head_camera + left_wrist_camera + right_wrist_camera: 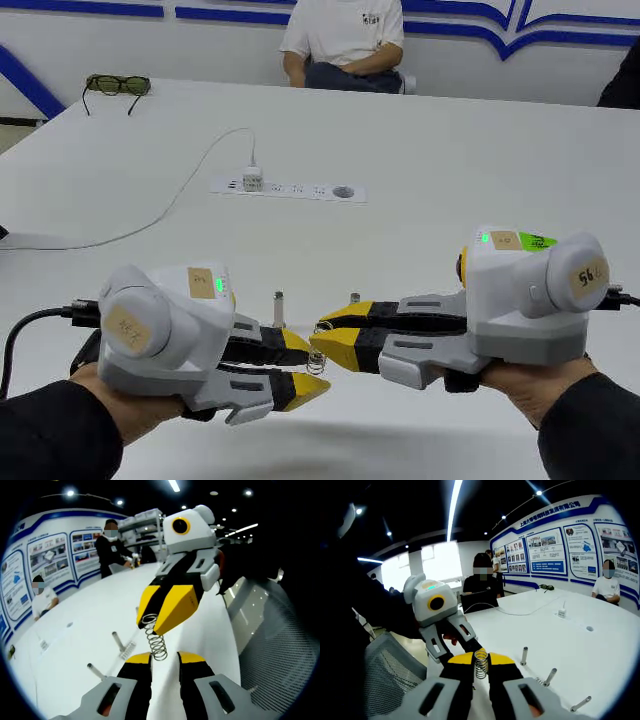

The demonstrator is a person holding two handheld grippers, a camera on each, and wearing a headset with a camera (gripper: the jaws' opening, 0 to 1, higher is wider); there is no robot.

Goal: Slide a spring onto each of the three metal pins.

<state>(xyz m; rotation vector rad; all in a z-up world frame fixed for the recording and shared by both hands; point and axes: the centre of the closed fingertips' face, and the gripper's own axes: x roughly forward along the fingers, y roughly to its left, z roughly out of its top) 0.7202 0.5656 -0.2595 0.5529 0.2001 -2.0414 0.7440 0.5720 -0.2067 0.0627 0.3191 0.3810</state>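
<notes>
**Right claw** (481, 658): the jaws are drawn narrow, and you have one end of the spring (155, 639) pinched between the yellow tips.

**Left claw** (164, 661): the jaws are parted. The spring's free end sits in the gap at their tips, and the gap is a little wider than the coil. It is not clear whether either jaw touches it.

**Spring:** in the air above the bench (450, 150), bridging your two claws, which meet nearly tip to tip.

**Metal pins:** three on the bench just beyond the claws: first pin (524, 655), second pin (550, 676) and third pin (581, 703). Something coil-like lies at the second pin's base, too small to tell what.

**Further off on the bench:**
- A white power strip (290, 188) with a charger and cable plugged in.
- Dark glasses (118, 85) near the far corner.
- A seated person (345, 40) at the far edge.
</notes>
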